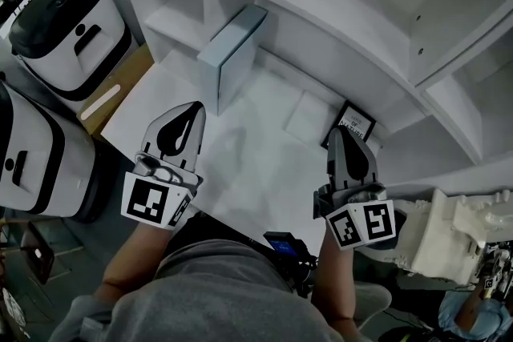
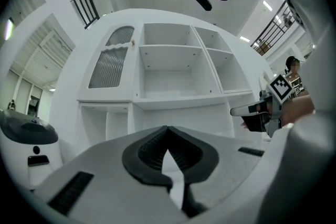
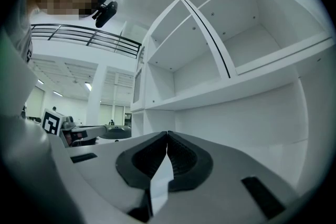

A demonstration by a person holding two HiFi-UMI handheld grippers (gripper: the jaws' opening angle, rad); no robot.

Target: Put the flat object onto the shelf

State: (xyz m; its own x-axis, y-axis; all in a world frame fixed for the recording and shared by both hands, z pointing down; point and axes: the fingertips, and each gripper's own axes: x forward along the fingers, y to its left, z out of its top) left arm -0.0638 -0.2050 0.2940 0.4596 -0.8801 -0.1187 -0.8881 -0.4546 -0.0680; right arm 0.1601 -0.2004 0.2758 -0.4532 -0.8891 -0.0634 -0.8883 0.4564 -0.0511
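Note:
A flat pale-blue box [image 1: 232, 52] stands on edge on the white counter [image 1: 240, 164], leaning against a divider of the white shelf unit [image 1: 337, 4]. A thin white square panel [image 1: 309, 116] lies flat on the counter, and beside it a small black-framed picture [image 1: 353, 124] leans on the back wall. My left gripper [image 1: 195, 108] hovers over the counter's near left, shut and empty, well short of the blue box. My right gripper [image 1: 339, 134] is shut and empty just in front of the framed picture. Both gripper views look up into empty shelf compartments [image 2: 168, 65] [image 3: 247, 23].
Two white machines with black lids [image 1: 68, 28] [image 1: 32, 156] stand to the left of the counter, next to a brown cardboard box [image 1: 120, 88]. A white moulded device [image 1: 449, 236] sits at the lower right. The person's torso is at the counter's near edge.

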